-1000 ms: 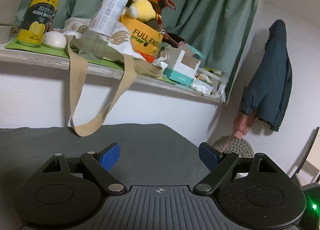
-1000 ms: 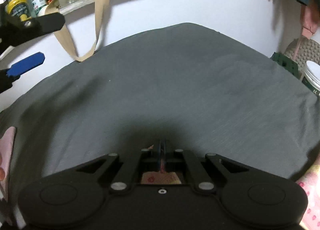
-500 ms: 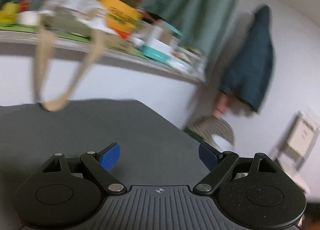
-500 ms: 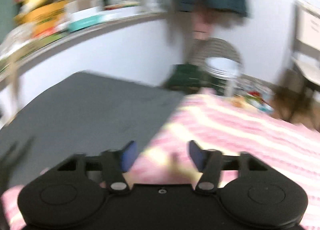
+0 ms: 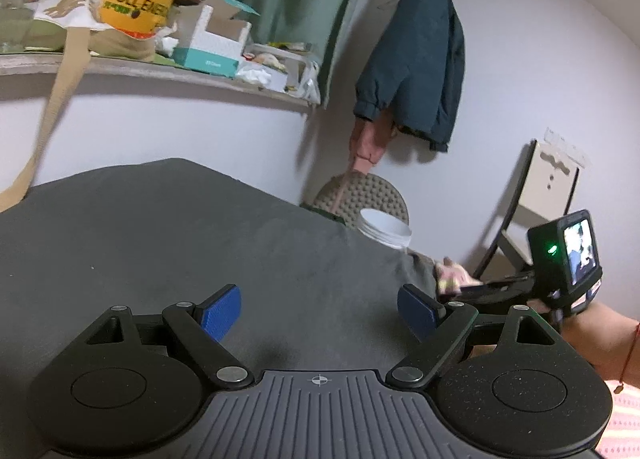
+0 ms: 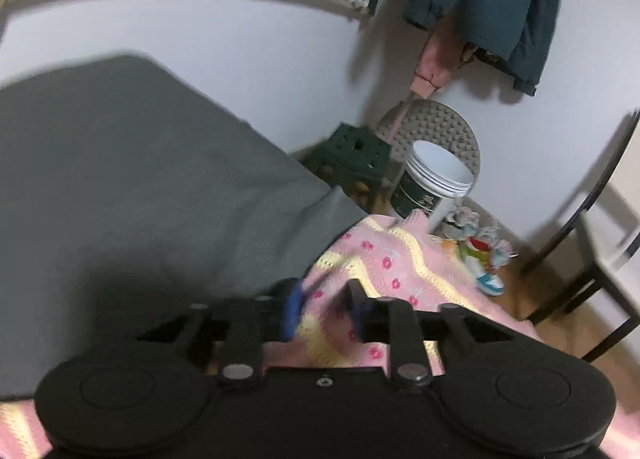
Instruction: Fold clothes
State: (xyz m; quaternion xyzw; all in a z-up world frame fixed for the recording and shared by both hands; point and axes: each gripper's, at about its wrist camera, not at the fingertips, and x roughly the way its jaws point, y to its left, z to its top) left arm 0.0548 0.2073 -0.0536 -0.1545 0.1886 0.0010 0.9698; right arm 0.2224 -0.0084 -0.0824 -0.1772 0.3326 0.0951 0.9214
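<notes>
The left claw (image 5: 319, 309) hovers over a dark grey sheet (image 5: 168, 235) spread on what looks like a bed, its two blue-padded fingers (image 5: 221, 312) spread wide with nothing between them. The right claw (image 6: 323, 309) is blurred in its own view; its blue pads stand a little apart over the edge of a pink and yellow striped blanket (image 6: 384, 259) dotted with small pink flowers, and whether they pinch the cloth cannot be told from the pictures. This blanket lies at the right side of the bed, overlapping the grey sheet's edge and draping toward the floor. In the left wrist view the right claw (image 5: 460, 288) appears at the far right, with its camera unit (image 5: 566, 255) showing a green light and a small lit screen, and a bare forearm (image 5: 600, 333) behind it; a bit of pink cloth sits at its tips. Beyond the bed, a white bucket (image 6: 434, 183) with a dark label stands on the floor beside a green plastic stool (image 6: 354, 155) and a round bumpy seat back (image 6: 444, 123). A dark teal jacket (image 5: 416, 47) hangs on the white wall above. A shelf (image 5: 160, 67) along the wall carries a teal and white box (image 5: 212, 43), a yellow container (image 5: 136, 7) with lettering and a tan bag strap (image 5: 60, 71) hanging down. Small colourful shoes (image 6: 486, 259) lie on the wooden floor near a black-framed chair (image 6: 592, 259).
</notes>
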